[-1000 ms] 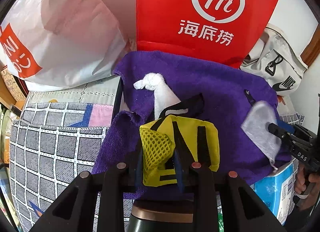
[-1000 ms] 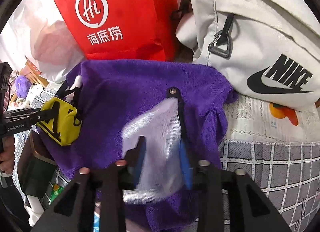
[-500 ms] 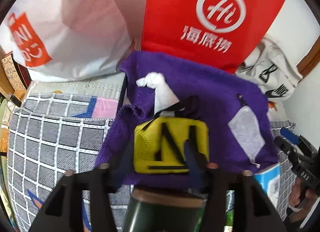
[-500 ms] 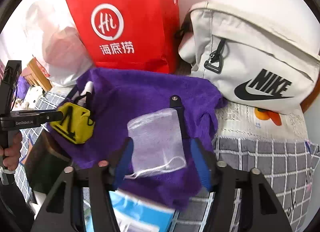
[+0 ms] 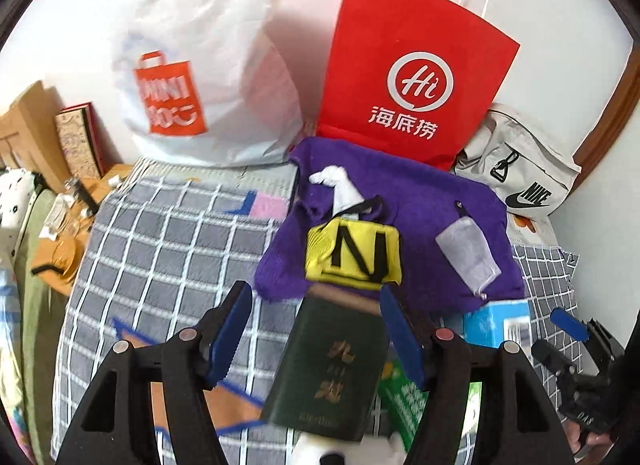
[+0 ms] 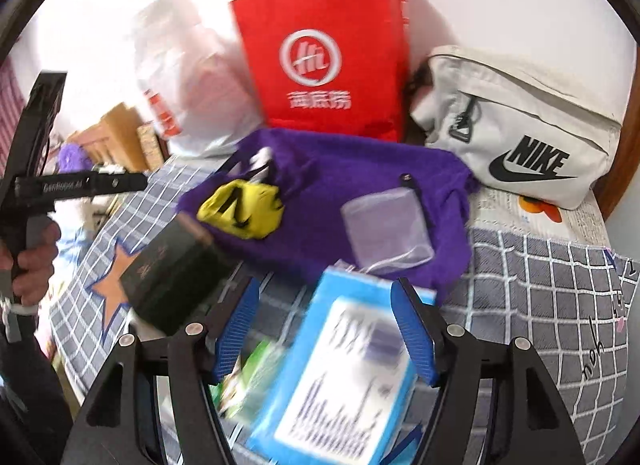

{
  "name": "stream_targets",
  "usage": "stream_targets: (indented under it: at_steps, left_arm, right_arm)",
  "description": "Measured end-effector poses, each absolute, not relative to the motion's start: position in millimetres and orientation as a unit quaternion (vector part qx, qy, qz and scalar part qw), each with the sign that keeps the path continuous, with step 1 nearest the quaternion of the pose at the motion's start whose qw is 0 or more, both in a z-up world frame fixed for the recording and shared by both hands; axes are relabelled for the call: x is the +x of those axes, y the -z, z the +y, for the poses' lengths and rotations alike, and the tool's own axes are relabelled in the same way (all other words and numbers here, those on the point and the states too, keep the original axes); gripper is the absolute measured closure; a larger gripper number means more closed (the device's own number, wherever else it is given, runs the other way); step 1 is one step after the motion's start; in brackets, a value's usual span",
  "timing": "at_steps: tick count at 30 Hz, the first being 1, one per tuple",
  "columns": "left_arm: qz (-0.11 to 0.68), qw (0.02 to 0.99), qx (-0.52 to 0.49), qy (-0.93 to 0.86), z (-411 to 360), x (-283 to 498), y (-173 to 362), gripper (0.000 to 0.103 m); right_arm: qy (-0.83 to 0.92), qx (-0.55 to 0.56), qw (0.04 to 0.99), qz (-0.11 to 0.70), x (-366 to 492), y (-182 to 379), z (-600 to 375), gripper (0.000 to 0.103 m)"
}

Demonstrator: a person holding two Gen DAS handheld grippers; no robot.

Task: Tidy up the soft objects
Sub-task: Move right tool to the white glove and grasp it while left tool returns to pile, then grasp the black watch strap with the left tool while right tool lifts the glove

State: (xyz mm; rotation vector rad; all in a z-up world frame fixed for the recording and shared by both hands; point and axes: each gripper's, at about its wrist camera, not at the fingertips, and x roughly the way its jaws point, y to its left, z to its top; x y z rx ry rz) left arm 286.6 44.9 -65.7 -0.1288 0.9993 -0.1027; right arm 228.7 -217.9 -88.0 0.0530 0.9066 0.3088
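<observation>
Left view only: white shopping bag (image 5: 192, 77) at far left, plus a dark green box (image 5: 332, 361) running up between the blue pads.
Right view only: a hand (image 6: 34, 261) gripping the left tool's handle at the left edge; blue box (image 6: 340, 365) sprawled under the right tool.
Left gripper (image 5: 316, 333): tipped steeply down, jaws just been opening, now apart and empty, short of the yellow pouch (image 5: 354, 251).
Yellow pouch: resting on the purple towel (image 5: 420, 201).
Right gripper (image 6: 324, 333): angled down, jaws just been opening, spread wide, nothing held.
Mesh pouch (image 6: 386, 227): lying on the towel, right of the yellow one, clear of the pads.
</observation>
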Motion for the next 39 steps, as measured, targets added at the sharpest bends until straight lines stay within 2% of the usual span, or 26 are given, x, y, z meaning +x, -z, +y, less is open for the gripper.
stream_targets:
  at_steps: [15,22,24,26,39]
  left_arm:
    - [0.501,0.862,-0.078,0.022,89.0,201.6,109.2,0.039]
    - [0.507,0.857,-0.097,0.018,107.1,178.2,127.0,0.039]
    - [0.508,0.855,-0.097,0.022,108.7,173.8,130.5,0.039]
    - [0.511,0.854,-0.097,0.023,109.6,170.3,134.2,0.039]
    - [0.508,0.854,-0.105,0.039,100.7,142.6,141.1,0.039]
  right_arm:
    - [-0.258,0.024,0.855,0.449,157.0,110.6,-138.0,0.035]
    - [-0.289,-0.035,0.845,0.449,140.3,131.0,-75.0,0.035]
    - [-0.286,-0.053,0.842,0.455,137.9,138.5,-64.9,0.041]
    - [-0.276,-0.068,0.840,0.462,133.9,144.8,-60.4,0.090]
    - [-0.281,0.020,0.870,0.406,95.5,103.0,-121.9,0.093]
